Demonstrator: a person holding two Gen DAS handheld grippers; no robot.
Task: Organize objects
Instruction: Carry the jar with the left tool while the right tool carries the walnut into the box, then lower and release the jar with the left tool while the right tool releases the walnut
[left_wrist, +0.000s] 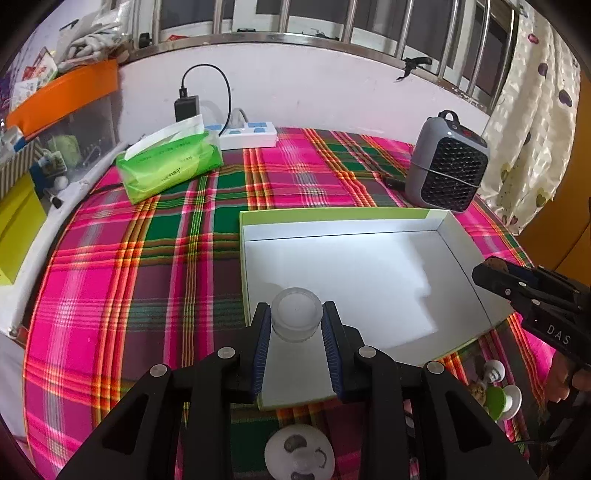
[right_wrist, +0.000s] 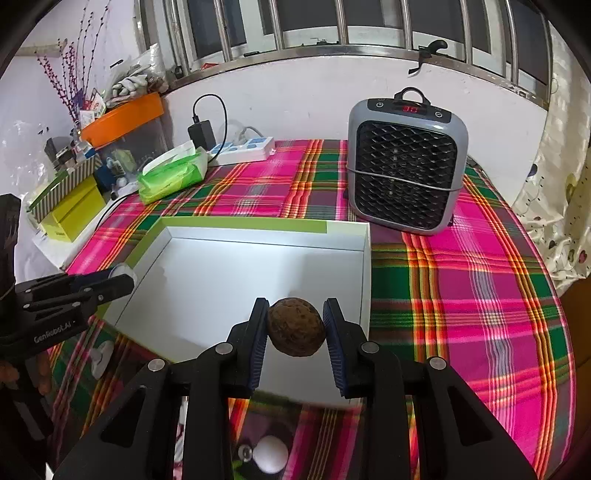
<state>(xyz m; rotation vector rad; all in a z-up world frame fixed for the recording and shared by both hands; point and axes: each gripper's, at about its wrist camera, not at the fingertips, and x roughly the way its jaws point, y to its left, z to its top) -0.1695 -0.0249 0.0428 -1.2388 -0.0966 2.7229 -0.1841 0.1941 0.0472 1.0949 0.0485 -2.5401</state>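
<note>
White box (left_wrist: 369, 223) on plaid cloth (left_wrist: 147, 258); left claw (left_wrist: 295, 325) grasping jar (left_wrist: 295, 317), right claw (right_wrist: 295, 328) grasping walnut (right_wrist: 295, 326).

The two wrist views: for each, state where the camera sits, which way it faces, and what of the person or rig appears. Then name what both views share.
Left wrist: sits behind the left tool, facing the window wall over the white box; it grips a clear round jar; the right tool enters at right.
Right wrist: sits behind the right tool, facing likewise; it grips a brown walnut; the left tool enters at left.
Shared: box, grey fan heater, green tissue pack, plaid cloth.
</note>
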